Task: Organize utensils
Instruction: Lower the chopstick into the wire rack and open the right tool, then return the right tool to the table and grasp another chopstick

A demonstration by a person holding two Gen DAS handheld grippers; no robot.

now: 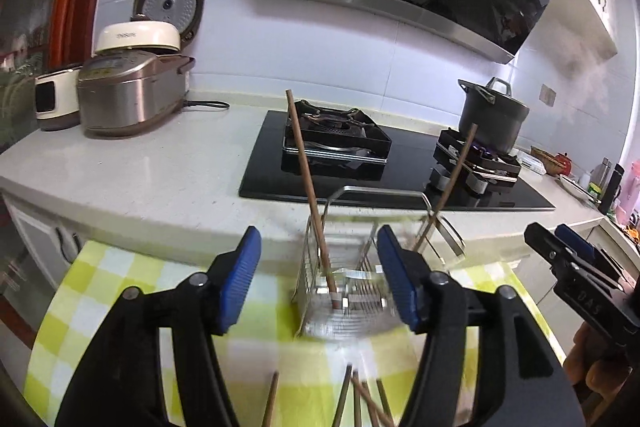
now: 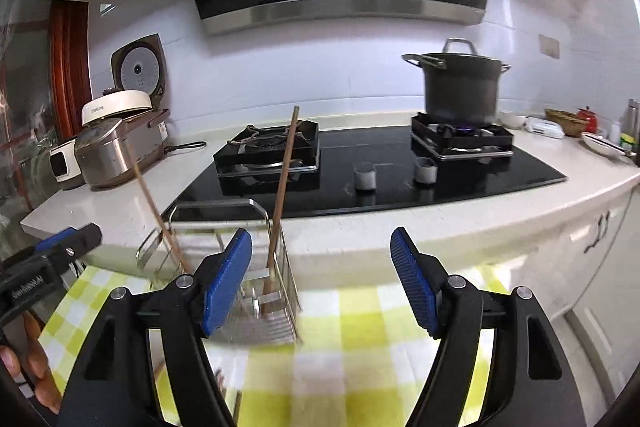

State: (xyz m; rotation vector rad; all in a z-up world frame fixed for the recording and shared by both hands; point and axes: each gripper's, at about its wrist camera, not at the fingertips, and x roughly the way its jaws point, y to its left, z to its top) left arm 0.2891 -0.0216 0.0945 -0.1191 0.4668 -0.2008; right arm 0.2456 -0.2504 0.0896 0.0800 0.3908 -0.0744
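A wire utensil rack (image 1: 344, 291) stands on the green-checked tablecloth (image 1: 120, 291); it also shows in the right wrist view (image 2: 256, 291). Two brown chopsticks stand in it, one leaning left (image 1: 310, 187) and one leaning right (image 1: 452, 179). Several more chopsticks (image 1: 360, 403) lie on the cloth near the bottom edge. My left gripper (image 1: 320, 279) is open and empty, its jaws standing either side of the rack. My right gripper (image 2: 322, 283) is open and empty, to the right of the rack; it shows at the right of the left wrist view (image 1: 568, 251).
Behind the table runs a white counter (image 2: 400, 239) with a black gas hob (image 2: 380, 171). A dark pot (image 2: 460, 87) sits on the lit right burner. Rice cookers (image 1: 128, 91) stand at the left. Dishes and bottles (image 2: 592, 131) crowd the far right.
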